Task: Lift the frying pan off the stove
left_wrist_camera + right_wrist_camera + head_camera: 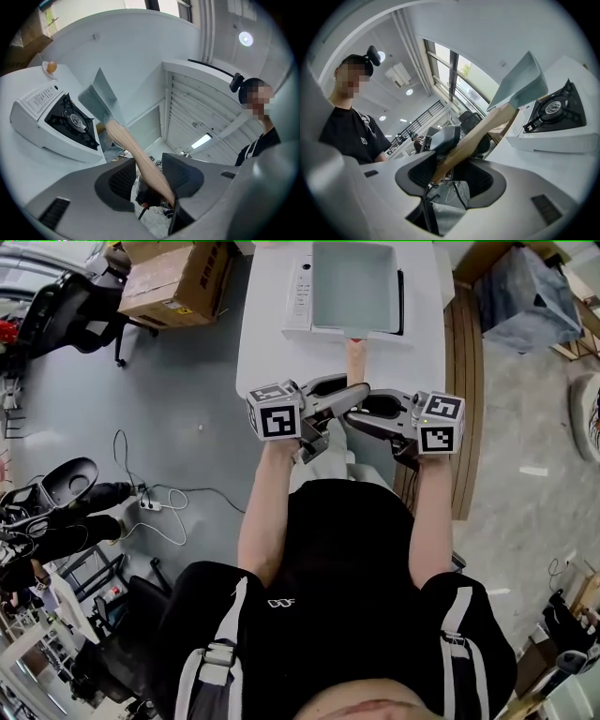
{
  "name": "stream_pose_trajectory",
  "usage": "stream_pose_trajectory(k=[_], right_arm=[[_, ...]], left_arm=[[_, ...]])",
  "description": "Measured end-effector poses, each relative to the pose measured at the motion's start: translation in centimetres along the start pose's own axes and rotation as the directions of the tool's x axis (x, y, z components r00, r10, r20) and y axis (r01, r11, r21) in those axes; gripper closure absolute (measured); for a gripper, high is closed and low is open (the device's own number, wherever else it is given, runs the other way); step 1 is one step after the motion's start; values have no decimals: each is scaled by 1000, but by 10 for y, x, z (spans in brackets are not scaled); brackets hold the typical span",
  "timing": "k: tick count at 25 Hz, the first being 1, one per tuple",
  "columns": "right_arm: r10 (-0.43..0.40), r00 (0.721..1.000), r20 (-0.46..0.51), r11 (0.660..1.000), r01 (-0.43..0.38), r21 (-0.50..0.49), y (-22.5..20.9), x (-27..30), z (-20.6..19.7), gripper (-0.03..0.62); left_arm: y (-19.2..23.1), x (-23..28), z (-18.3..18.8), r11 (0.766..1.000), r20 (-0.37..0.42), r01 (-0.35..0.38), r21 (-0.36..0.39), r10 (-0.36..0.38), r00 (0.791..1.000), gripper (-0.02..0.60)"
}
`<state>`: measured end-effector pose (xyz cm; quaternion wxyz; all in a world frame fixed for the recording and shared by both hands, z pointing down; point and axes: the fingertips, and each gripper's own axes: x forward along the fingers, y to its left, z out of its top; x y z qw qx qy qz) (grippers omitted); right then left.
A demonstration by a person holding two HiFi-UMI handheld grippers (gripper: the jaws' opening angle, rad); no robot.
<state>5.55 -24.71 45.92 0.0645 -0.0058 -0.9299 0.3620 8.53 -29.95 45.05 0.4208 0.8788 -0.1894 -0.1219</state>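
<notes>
Both bare forearms are stretched forward from the body, roughly parallel. The two tools are brought together in front of the stove (298, 287), at the near edge of the white tabletop (267, 352). The marker cubes are turned upward toward the head camera, and the hands are mostly hidden beneath them.

The left tool (342, 397) is angled inward toward the stove. In its own view the left tool (150, 176) is seen closed on the wooden handle (133, 147), which runs up between the two pads and lies against the right-hand pad; contact with the other pad cannot be made out as clearly. The right tool (370, 418) is angled in from the other side. In its own view the right tool (450, 173) is seen clamped near the end of the wooden handle (487, 126), with the other tool's jaw visible just above it on the same handle.

The frying pan (354, 287), rectangular and grey-blue, is held up off the stove by its handle (355, 360). From the head view it is seen directly over the stove's right part. In the left gripper view the frying pan (96, 96) is tilted in the air just beside the stove (42, 124), whose black burner (71, 119) is left bare. In the right gripper view the frying pan (520, 79) is raised clear above the stove (553, 133).
</notes>
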Motion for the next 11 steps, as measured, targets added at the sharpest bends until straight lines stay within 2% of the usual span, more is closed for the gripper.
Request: stream_pose_trajectory(k=[5,11], right_arm=[[5,1000,10,1000,-5,-8,3,-1,0,398],[2,1000,17,1000,-2,-7,6,-9,0,398]], left_arm=[[-2,0,-2,1000,-10,2,21,-2,1000,395],[-9,7,-4,1000,-15,1,9,-1,1000,396]])
